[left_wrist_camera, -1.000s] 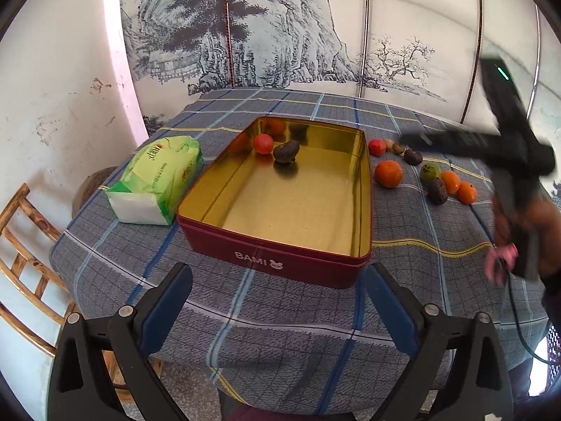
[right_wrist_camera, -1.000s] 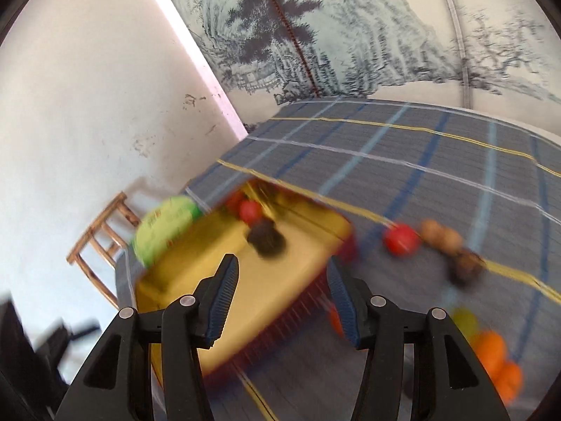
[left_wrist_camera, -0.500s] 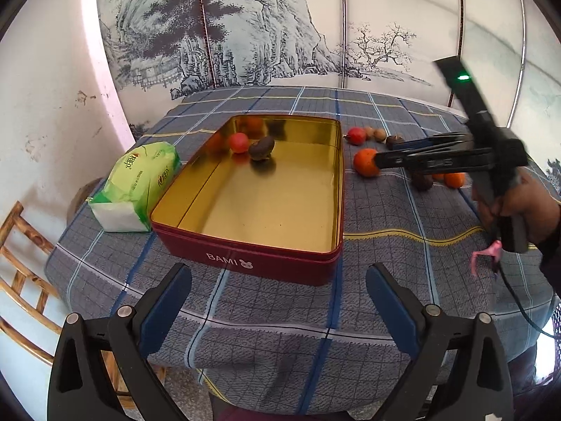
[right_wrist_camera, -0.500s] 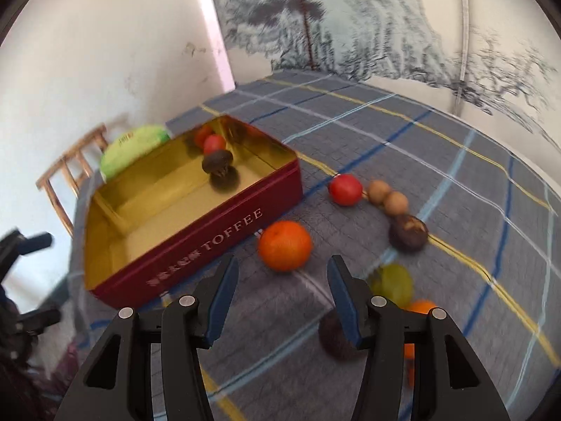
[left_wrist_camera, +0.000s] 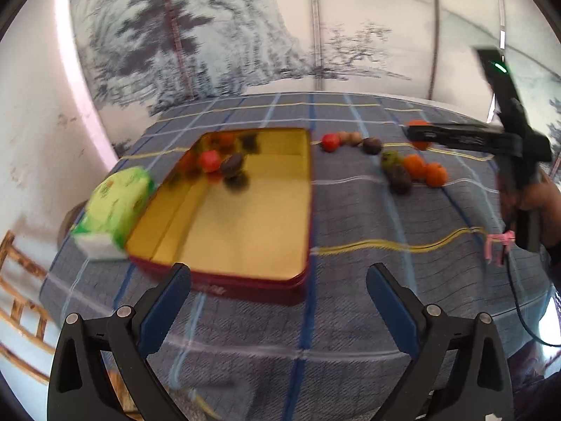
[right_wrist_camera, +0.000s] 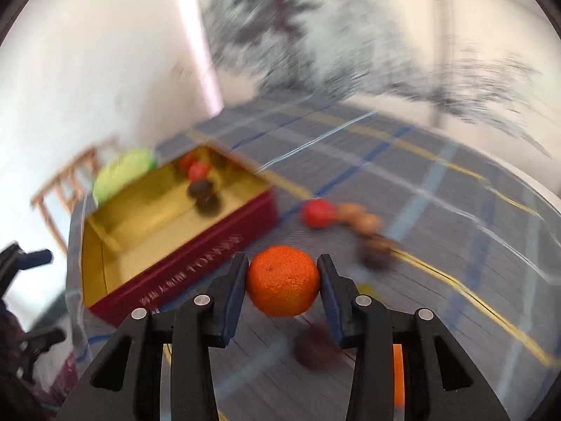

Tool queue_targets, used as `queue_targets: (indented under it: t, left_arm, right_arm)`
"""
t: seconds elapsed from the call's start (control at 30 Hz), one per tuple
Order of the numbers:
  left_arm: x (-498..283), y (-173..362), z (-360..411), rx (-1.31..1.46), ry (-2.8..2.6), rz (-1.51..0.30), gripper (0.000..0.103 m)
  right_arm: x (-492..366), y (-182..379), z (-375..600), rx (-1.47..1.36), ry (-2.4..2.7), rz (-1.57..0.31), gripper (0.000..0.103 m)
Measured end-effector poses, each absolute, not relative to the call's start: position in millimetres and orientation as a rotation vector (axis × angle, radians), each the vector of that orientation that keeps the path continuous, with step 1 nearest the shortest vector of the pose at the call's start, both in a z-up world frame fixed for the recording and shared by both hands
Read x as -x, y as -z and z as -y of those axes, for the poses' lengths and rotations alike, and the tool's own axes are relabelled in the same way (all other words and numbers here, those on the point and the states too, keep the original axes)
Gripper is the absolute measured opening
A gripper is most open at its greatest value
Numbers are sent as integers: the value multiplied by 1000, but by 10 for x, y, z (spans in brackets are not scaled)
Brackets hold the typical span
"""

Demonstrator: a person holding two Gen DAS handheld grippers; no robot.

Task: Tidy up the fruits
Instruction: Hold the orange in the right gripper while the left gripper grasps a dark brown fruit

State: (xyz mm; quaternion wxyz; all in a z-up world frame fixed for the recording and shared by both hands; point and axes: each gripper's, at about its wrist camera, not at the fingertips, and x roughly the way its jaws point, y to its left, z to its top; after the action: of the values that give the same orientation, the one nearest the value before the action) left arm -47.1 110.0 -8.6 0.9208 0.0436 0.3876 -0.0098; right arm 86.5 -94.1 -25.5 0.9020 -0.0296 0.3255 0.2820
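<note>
My right gripper [right_wrist_camera: 283, 282] is shut on an orange mandarin [right_wrist_camera: 282, 280] and holds it above the table, right of the red tin [right_wrist_camera: 182, 259]. In the left wrist view the right gripper [left_wrist_camera: 413, 132] shows at the right with the mandarin [left_wrist_camera: 419, 144] at its tip. The red tin [left_wrist_camera: 245, 280] with a gold inside holds a red fruit [left_wrist_camera: 209, 160] and a dark fruit [left_wrist_camera: 232, 165]. Loose fruits lie right of it: a red one [left_wrist_camera: 330, 141], a green one [left_wrist_camera: 390, 158] and oranges [left_wrist_camera: 424, 170]. My left gripper [left_wrist_camera: 278, 301] is open and empty before the tin.
A green tissue pack [left_wrist_camera: 114, 203] lies left of the tin. A wooden chair [left_wrist_camera: 17, 280] stands beside the table's left edge. A painted screen [left_wrist_camera: 280, 35] stands behind the checked tablecloth [left_wrist_camera: 385, 217].
My right gripper has closed on the mandarin and lifted it off the cloth. My left gripper has shifted, so the tin sits further left in its view.
</note>
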Motion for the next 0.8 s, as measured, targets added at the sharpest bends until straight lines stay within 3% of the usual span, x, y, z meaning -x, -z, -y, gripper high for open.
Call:
queue_targets:
  t: [0.33, 0.53, 0.8]
  left_arm:
    - [-123, 132, -498, -82, 262, -798, 99]
    - [-617, 227, -194, -105, 310, -814, 98]
    - [-1077, 580, 49, -150, 270, -887, 87]
  right_arm:
    - [-705, 627, 2441, -95, -178, -716, 42]
    - [-748, 661, 2548, -174, -203, -711, 42]
    - [-729, 717, 2676, -290, -249, -703, 42]
